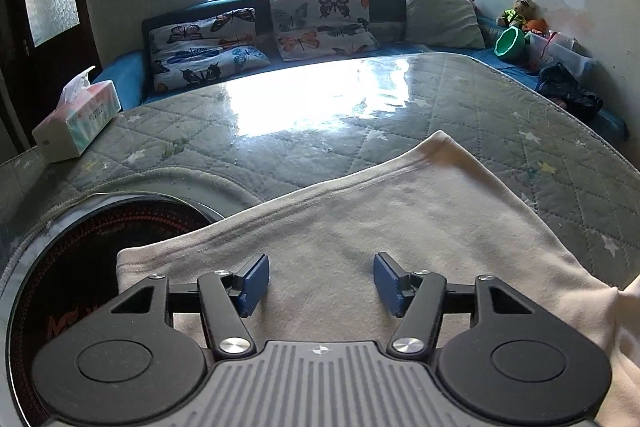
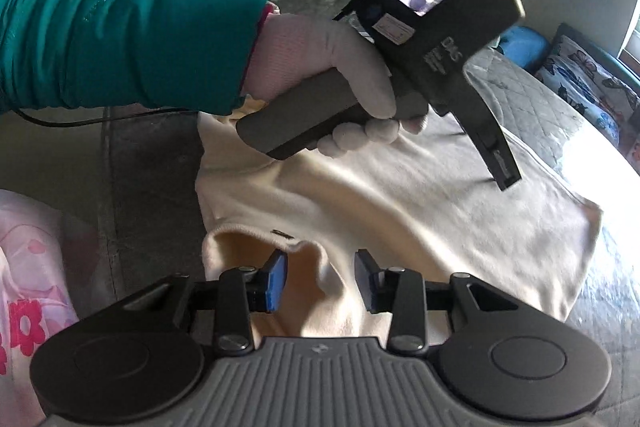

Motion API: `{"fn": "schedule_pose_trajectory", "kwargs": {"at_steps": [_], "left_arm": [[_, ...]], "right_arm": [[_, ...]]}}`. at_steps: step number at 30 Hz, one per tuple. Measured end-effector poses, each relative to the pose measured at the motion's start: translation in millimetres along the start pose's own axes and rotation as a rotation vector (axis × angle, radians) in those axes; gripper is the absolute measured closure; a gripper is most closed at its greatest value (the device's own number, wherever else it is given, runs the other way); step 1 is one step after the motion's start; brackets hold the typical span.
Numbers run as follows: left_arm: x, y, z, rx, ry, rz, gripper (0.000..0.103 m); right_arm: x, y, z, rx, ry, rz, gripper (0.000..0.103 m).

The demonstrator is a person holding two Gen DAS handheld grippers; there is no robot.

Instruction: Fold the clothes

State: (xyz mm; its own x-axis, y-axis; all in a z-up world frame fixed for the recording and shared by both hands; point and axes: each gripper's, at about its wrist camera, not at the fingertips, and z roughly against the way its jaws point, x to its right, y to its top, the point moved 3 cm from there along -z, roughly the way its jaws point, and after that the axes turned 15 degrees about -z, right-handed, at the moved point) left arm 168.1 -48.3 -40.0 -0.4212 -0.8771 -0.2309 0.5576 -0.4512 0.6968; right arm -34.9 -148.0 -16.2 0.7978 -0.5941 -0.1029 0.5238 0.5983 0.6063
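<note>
On the quilted table (image 1: 500, 115), both released tools (image 1: 321, 285) (image 2: 321, 281) hover over soft cream knitwear (image 1: 380, 219).

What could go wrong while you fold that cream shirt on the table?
The shirt partly covers the round black cooktop set in the table; if that is hot, the cloth might scorch. The right gripper, jaws open, sits at the collar and might grab only one layer, so the fold bunches.

Left gripper (image 1: 321, 281) fingers spread, empty. Right gripper (image 2: 321, 281) fingers spread, empty. Gloved left hand (image 2: 328, 67) grips handle.
</note>
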Motion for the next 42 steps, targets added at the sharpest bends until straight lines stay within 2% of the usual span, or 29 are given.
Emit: {"fn": "schedule_pose_trajectory", "kwargs": {"at_steps": [3, 5, 6, 11, 16, 28, 34, 37, 40, 42], "left_arm": [[-0.9, -0.1, -0.4, 0.000, 0.003, 0.000, 0.039], [2.4, -1.1, 3.2, 0.001, 0.005, 0.000, 0.039], [2.9, -1.3, 3.3, 0.001, 0.007, -0.002, 0.039], [3.6, -0.8, 3.0, -0.001, 0.012, -0.003, 0.038], [4.1, -1.3, 2.6, 0.000, 0.017, -0.005, 0.037], [3.6, -0.7, 1.3, -0.003, 0.028, -0.006, 0.034], [3.2, -1.3, 1.4, -0.004, 0.031, -0.006, 0.033], [3.0, -0.9, 1.2, -0.006, 0.031, -0.005, 0.032], [2.8, -0.7, 1.0, -0.007, 0.031, -0.004, 0.032], [2.7, -0.5, 0.9, -0.007, 0.030, -0.003, 0.032]], "right_arm": [[-2.8, 1.8, -1.5, -0.008, -0.006, 0.027, 0.067], [-4.4, 2.0, -1.4, -0.015, -0.006, 0.039, 0.074], [-5.3, 2.2, -1.4, -0.018, -0.006, 0.046, 0.075], [-9.9, -1.4, 2.6, -0.019, 0.000, 0.068, 0.093], [-18.2, -7.7, 8.2, -0.011, 0.018, 0.094, 0.100], [-37.2, -24.1, 14.5, -0.045, 0.089, 0.134, 0.102], [-39.4, -26.3, 17.0, -0.051, 0.087, 0.137, 0.102], [-35.2, -23.0, 23.6, -0.039, 0.075, 0.124, 0.096], [-30.8, -17.9, 28.4, -0.013, 0.040, 0.138, 0.095], [-27.9, -14.8, 30.3, 0.000, 0.015, 0.152, 0.089]]}}
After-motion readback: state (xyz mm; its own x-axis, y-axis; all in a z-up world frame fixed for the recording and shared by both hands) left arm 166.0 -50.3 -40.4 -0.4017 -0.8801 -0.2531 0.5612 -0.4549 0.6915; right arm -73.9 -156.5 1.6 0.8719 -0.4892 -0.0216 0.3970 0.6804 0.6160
